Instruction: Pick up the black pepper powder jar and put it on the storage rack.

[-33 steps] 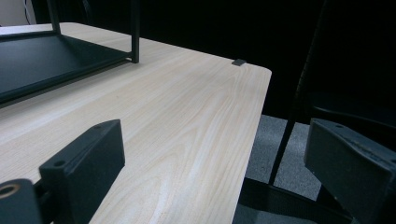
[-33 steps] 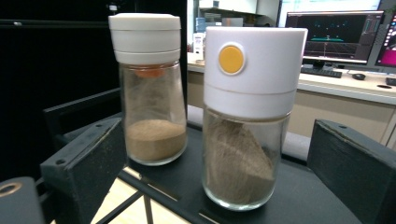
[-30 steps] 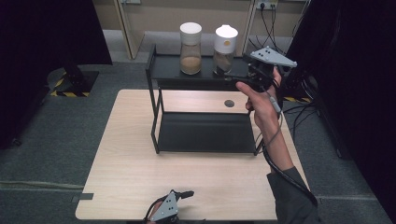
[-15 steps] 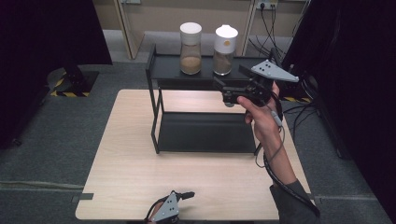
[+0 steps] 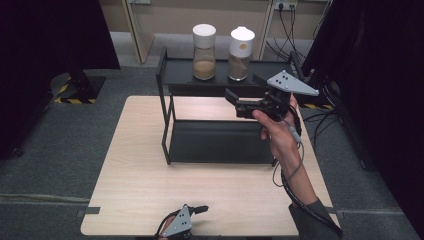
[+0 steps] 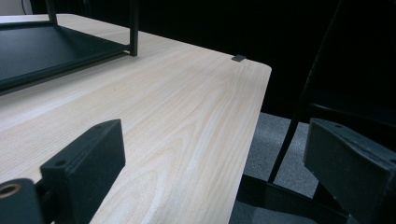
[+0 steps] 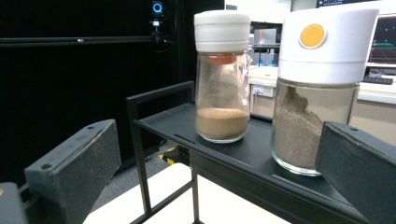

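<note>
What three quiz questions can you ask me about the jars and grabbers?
1. How many jars stand on the black rack's top shelf?
2. True or false: the right gripper holds a jar.
3. Which jar has an orange dot on its lid: A, the left jar, or B, the right jar?

Key: 1. Two. 2. False, its jaws are open and empty. 3. B.

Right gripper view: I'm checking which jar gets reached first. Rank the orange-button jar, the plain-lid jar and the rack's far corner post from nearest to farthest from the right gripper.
1. Orange-button jar, at right, just beyond the open right gripper.
2. Plain-lid jar, centre, farther along the shelf.
3. Corner post, at left, the rack's far end.
</note>
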`<state>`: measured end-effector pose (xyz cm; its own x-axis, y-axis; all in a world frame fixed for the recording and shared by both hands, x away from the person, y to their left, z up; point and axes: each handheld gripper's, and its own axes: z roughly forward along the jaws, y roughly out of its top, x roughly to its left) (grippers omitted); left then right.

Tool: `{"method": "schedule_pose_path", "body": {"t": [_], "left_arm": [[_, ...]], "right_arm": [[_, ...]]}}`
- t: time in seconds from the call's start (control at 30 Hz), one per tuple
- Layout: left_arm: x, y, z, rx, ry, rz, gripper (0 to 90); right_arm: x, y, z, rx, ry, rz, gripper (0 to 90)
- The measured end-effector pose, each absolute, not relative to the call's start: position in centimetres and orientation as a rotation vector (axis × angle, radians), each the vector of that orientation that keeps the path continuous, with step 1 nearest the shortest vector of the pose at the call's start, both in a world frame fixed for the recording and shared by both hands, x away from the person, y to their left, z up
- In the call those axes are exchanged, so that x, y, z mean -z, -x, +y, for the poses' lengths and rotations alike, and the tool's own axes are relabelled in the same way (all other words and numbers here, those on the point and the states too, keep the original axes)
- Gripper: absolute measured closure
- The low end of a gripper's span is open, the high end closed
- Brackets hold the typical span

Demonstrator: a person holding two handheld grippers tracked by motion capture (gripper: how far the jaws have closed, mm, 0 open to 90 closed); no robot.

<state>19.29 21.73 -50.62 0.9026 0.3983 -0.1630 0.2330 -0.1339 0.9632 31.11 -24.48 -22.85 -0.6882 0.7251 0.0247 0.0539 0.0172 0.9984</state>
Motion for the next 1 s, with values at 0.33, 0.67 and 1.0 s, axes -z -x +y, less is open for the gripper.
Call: {"method": "schedule_pose_path", "body": {"t": [0.33,0.67,1.0], "left_arm": [[50.7,-19.3,21.7,-0.149,-1.726,0.483,5.2],[50.7,-19.3,21.6,-0.146,-1.728,0.481,5.2],[50.6,-19.3,21.7,-0.151,-1.724,0.48,5.2]], "right_arm": [[23.0,-31.0,-24.4,-1.726,-0.782,1.803,0.3],[23.8,-31.3,-24.4,-1.723,-0.789,1.836,0.6],[24.5,-30.6,-24.5,-1.743,-0.771,1.83,0.4]]}}
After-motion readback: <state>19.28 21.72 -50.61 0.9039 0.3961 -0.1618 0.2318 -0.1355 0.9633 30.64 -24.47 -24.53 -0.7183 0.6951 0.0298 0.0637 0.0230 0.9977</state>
